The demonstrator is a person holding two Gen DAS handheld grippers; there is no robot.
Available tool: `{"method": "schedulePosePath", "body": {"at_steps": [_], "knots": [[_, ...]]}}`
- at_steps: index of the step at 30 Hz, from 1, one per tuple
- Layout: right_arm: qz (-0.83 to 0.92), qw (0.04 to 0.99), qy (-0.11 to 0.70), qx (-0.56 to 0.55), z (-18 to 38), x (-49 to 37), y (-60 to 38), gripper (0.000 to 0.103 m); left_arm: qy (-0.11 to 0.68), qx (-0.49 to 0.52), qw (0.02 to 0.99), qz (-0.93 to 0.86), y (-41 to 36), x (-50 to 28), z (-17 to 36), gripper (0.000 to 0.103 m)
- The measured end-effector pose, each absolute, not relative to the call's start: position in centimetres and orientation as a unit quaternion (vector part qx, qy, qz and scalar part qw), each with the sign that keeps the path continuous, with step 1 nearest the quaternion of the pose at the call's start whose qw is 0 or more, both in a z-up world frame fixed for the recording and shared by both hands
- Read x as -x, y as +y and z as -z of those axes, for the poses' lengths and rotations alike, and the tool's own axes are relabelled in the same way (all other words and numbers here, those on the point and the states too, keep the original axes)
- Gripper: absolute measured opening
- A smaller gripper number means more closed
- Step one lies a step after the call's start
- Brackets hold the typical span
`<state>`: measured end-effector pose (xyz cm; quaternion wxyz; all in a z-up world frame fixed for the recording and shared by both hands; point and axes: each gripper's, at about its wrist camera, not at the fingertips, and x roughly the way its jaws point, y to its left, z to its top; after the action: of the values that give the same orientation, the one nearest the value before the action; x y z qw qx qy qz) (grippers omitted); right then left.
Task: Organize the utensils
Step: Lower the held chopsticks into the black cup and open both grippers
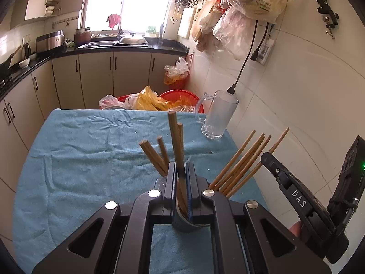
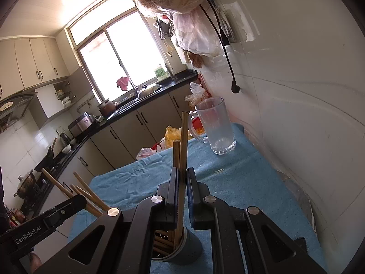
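Note:
My left gripper [image 1: 181, 170] is shut on a wooden chopstick [image 1: 175, 137] that stands upright over a dark round utensil holder [image 1: 184, 225] on the blue cloth. A few other chopsticks [image 1: 152, 156] lean just left of the jaws. My right gripper [image 2: 181, 175] is shut on a chopstick [image 2: 183, 137] whose lower end sits in the dark holder [image 2: 184, 248], among several chopsticks there. The right gripper body [image 1: 303, 196] shows at the right of the left wrist view, with several chopsticks [image 1: 246, 162] fanned beside it.
A clear glass mug [image 1: 216, 114] [image 2: 216, 125] stands at the table's far right corner by the tiled wall. The blue cloth [image 1: 91, 155] covers the table. Red basins with plastic bags [image 1: 155, 99] sit beyond the far edge. A black plug [image 1: 232, 89] hangs above the mug.

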<state>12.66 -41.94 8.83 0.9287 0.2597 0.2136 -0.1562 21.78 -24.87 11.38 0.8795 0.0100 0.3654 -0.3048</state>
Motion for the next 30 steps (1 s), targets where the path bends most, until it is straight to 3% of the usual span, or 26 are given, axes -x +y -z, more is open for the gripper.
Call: {"method": "schedulePosePath", "body": {"at_steps": [13, 16, 20, 24, 30], "knots": [[0.151, 0.923, 0.227, -0.271, -8.4, -12.8, -42.5, 0.009, 0.364, -0.022, 0.883, 0.295, -25.0, -22.1, -10.6, 0.01], [0.153, 0.924, 0.227, -0.266, -8.5, -12.7, -42.6, 0.009, 0.362, -0.022, 0.886, 0.288, -24.7, -22.1, -10.5, 0.019], [0.155, 0.926, 0.224, -0.26, -8.7, -12.5, -42.4, 0.009, 0.365, -0.017, 0.885, 0.287, -24.4, -22.2, -10.5, 0.021], [0.155, 0.928, 0.224, -0.253, -9.0, -12.3, -42.2, 0.01, 0.367, -0.014, 0.888, 0.278, -24.0, -22.4, -10.5, 0.032], [0.16, 0.931, 0.218, -0.246, -9.5, -11.5, -42.0, 0.024, 0.365, -0.006, 0.893, 0.265, -22.9, -22.4, -10.6, 0.046]]}}
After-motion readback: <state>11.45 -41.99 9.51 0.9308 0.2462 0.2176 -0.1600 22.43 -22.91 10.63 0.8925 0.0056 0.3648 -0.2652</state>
